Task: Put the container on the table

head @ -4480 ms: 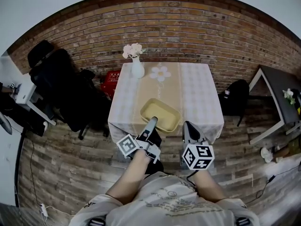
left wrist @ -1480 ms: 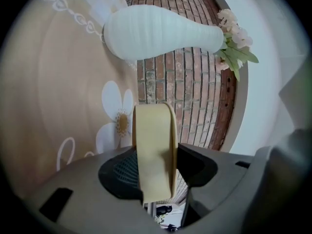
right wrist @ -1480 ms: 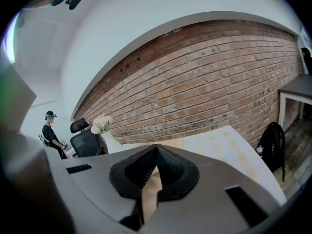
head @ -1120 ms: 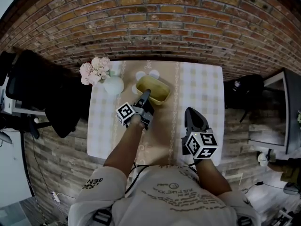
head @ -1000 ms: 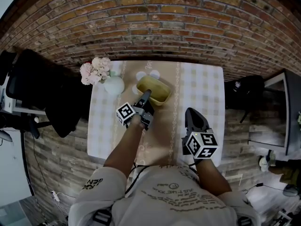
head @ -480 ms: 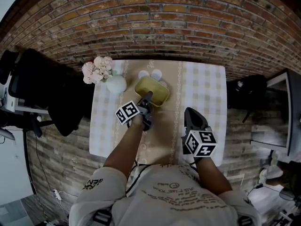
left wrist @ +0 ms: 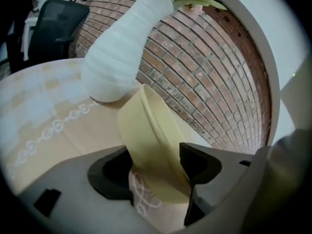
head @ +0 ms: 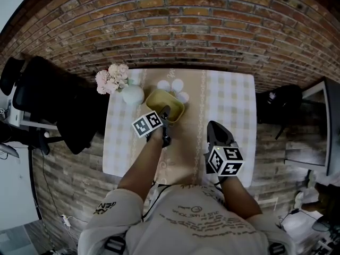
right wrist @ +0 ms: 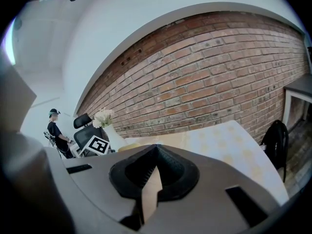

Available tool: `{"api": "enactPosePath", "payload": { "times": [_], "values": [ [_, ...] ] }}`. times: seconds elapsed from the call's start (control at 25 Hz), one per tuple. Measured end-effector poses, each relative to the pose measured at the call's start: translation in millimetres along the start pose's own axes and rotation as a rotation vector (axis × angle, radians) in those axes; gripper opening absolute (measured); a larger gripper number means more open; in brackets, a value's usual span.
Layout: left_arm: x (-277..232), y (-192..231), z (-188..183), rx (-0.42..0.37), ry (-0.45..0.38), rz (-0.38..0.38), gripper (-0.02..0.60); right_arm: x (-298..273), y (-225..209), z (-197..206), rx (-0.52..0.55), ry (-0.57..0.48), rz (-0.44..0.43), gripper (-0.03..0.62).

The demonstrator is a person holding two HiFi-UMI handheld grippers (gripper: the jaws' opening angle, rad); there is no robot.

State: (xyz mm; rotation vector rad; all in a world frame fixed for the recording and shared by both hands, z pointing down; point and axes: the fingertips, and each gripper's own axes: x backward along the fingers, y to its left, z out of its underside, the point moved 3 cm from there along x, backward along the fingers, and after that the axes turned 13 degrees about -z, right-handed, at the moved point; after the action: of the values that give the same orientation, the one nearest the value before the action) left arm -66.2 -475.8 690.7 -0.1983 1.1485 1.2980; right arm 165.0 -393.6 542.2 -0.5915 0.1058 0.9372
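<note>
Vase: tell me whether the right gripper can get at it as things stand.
Probably not directly: the container and the left gripper, jaws just opening round its rim, lie between the right gripper and the vase. It would have to go around.

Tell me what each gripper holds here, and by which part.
Left gripper: the yellow container's near wall stands between its jaws, which have just been opening; whether the pads press it cannot be told. Right gripper: shut, empty.

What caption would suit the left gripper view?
Left tongs, just opening, straddle the rim of the yellow container beside the white vase.
</note>
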Motion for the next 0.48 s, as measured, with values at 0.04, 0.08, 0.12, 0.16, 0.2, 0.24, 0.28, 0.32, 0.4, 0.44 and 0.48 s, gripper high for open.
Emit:
{"api": "enactPosePath", "payload": {
  "times": [0.04, 0.08, 0.12, 0.16, 0.2, 0.24, 0.28, 0.32, 0.4, 0.44, 0.48],
  "values": [
    [0.3, 4.0, 0.3, -0.016, 0.004, -0.038, 0.299, 0.8, 0.2, -0.2, 0.000, -0.002, -0.001, 0.002],
    [0.5, 8.0, 1.2, -0.030, 0.012, -0.073, 0.313, 1.6, 0.4, -0.2, -0.001, -0.004, -0.003, 0.002],
    [0.6, 11.8, 2.5, -0.039, 0.023, -0.102, 0.322, 2.3, 0.8, -0.2, -0.001, -0.006, -0.004, 0.002],
    [0.7, 15.3, 4.0, -0.042, 0.036, -0.124, 0.331, 3.0, 1.1, -0.2, -0.001, -0.007, -0.006, 0.002],
    [1.1, 18.2, 5.3, -0.041, 0.048, -0.140, 0.334, 3.5, 1.4, -0.1, -0.001, -0.007, -0.007, 0.003],
    [1.7, 20.5, 6.1, -0.040, 0.055, -0.152, 0.334, 3.9, 1.5, 0.0, -0.002, -0.007, -0.008, 0.003],
    [2.7, 22.4, 6.3, -0.038, 0.058, -0.162, 0.334, 4.1, 1.6, -0.1, -0.003, -0.007, -0.010, 0.002],
    [4.0, 23.9, 6.1, -0.037, 0.059, -0.169, 0.336, 4.2, 1.9, -0.4, -0.004, -0.007, -0.012, 0.002],
    [8.1, 26.0, 6.0, -0.037, 0.056, -0.175, 0.334, 3.8, 3.0, -1.0, -0.004, -0.008, -0.016, 0.002],
    [10.6, 26.2, 6.3, -0.038, 0.057, -0.172, 0.336, 3.4, 3.8, -1.4, -0.004, -0.009, -0.019, 0.003],
    [13.4, 26.0, 6.7, -0.039, 0.058, -0.164, 0.334, 2.7, 4.8, -1.8, -0.004, -0.010, -0.022, 0.003]
  ]
}}
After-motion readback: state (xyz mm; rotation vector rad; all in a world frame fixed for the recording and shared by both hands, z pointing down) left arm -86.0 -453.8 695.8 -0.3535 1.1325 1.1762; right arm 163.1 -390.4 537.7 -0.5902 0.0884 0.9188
